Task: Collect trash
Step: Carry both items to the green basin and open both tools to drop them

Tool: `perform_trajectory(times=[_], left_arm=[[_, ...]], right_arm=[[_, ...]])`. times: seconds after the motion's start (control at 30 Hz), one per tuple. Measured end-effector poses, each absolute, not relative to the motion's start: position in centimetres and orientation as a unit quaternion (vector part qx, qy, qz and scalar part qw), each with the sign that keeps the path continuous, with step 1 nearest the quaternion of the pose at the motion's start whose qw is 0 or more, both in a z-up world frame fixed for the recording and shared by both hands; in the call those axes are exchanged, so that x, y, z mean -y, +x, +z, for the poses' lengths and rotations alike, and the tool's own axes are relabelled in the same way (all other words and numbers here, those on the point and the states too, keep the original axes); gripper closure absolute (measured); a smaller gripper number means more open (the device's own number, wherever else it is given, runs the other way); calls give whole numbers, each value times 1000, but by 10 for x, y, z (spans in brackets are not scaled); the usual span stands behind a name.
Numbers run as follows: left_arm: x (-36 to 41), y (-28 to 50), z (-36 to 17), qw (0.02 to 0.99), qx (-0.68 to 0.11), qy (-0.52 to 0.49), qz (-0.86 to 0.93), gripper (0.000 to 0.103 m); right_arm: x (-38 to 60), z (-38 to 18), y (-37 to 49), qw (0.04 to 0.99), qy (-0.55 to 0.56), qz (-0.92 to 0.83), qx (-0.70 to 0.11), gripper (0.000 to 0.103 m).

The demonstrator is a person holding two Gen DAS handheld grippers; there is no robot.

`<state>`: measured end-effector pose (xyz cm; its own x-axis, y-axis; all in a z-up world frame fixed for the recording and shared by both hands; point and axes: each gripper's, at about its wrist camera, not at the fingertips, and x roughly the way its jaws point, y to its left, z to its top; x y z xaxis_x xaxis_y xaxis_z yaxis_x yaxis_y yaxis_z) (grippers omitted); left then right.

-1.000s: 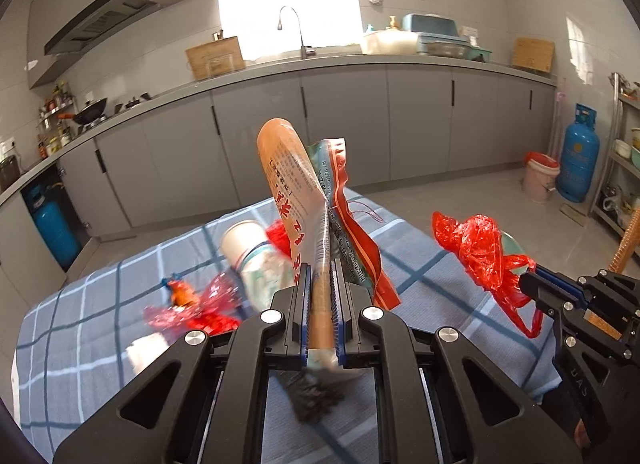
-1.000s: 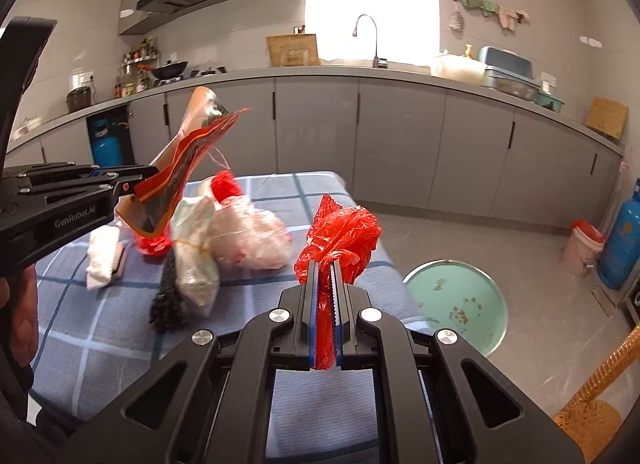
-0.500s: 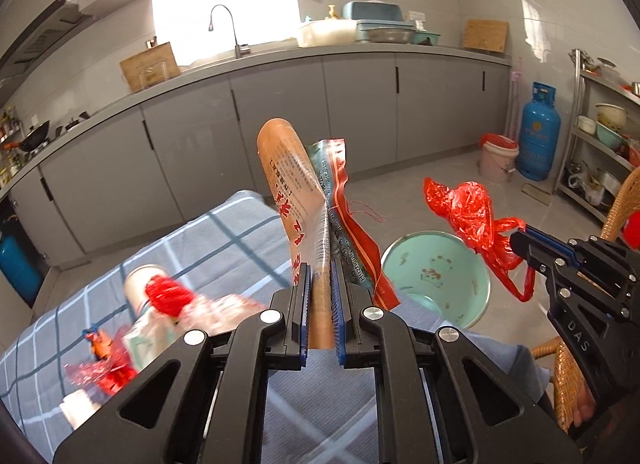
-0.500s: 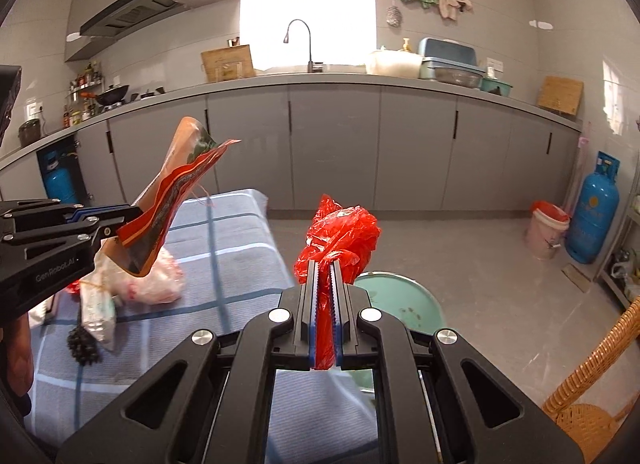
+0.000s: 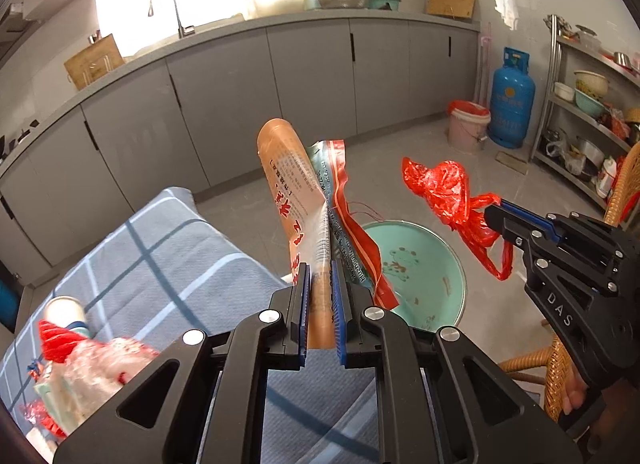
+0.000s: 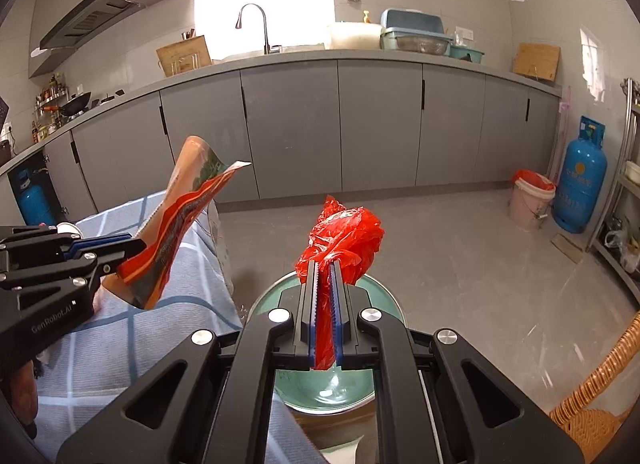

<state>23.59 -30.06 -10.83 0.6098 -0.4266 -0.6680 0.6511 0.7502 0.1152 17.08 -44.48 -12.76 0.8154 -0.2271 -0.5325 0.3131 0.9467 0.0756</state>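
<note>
Here my left gripper (image 5: 320, 296) was closed on the lower edge of an orange snack wrapper (image 5: 292, 200), with a second green-and-red wrapper (image 5: 340, 200) pressed against it between the same pads, both standing upright out of my fingers. My right gripper (image 6: 325, 312) was pinched flat on the neck of a crumpled red plastic bag (image 6: 344, 232), whose bunched body stuck up past the fingertips.

Just below and ahead of both lay the green basin (image 5: 424, 264) on the floor beside the table, and I judged it to be the place for the trash. From the right wrist view the red bag sat almost directly over its rim; from the left, the wrappers hung above its near edge, close by the blue checked tablecloth (image 5: 168, 264).

To drop well, I thought, each load should be carried fully over the basin's middle before my fingers parted, since thin plastic drifts sideways as it falls. Lowering first would cut that drift. The two wrappers might cling to the pads or to each other, so a wide opening and a small tilt downward seemed wise. Keeping the grippers apart would stop the bag's loose loop catching on the other tool.

Farther back on the cloth more trash (image 5: 80, 364) waited: a clear bag with red scraps and a cup (image 5: 64, 310). Beyond stood the grey cabinets (image 6: 288, 128) and a blue gas cylinder (image 6: 580, 176).
</note>
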Motion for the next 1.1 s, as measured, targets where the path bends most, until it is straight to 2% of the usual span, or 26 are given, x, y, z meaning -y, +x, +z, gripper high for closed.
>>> perform_trajectory(times=[0.4, 0.43, 0.47, 0.5, 0.57, 0.6, 0.73, 0.8, 0.87, 0.97, 1.1], left_arm=[[339, 263, -152, 855, -355, 199, -321, 89], [339, 265, -155, 855, -358, 199, -319, 85], [339, 266, -157, 854, -362, 198, -316, 77], [338, 267, -158, 856, -363, 196, -312, 74], [335, 269, -157, 860, -361, 195, -304, 64], [333, 269, -155, 862, -360, 193, -300, 62], [322, 265, -144, 874, -346, 188, -286, 42], [313, 260, -135, 881, -336, 186, -277, 34], [305, 254, -128, 886, -329, 185, -270, 24], [288, 244, -117, 894, -319, 185, -256, 18], [260, 232, -105, 901, -312, 188, -234, 18]], right_arm=[[479, -181, 210, 936, 104, -133, -309, 91], [480, -184, 213, 934, 106, -132, -314, 91], [479, -187, 214, 933, 109, -131, -316, 85], [481, -189, 215, 933, 113, -132, -315, 70], [483, -190, 214, 933, 118, -133, -314, 61], [482, -190, 213, 932, 118, -135, -314, 61], [484, -186, 204, 931, 126, -144, -312, 58], [484, -181, 194, 930, 132, -152, -307, 51], [483, -176, 186, 930, 141, -154, -303, 48], [472, -165, 173, 931, 146, -154, -297, 44], [452, -151, 161, 936, 145, -141, -287, 40]])
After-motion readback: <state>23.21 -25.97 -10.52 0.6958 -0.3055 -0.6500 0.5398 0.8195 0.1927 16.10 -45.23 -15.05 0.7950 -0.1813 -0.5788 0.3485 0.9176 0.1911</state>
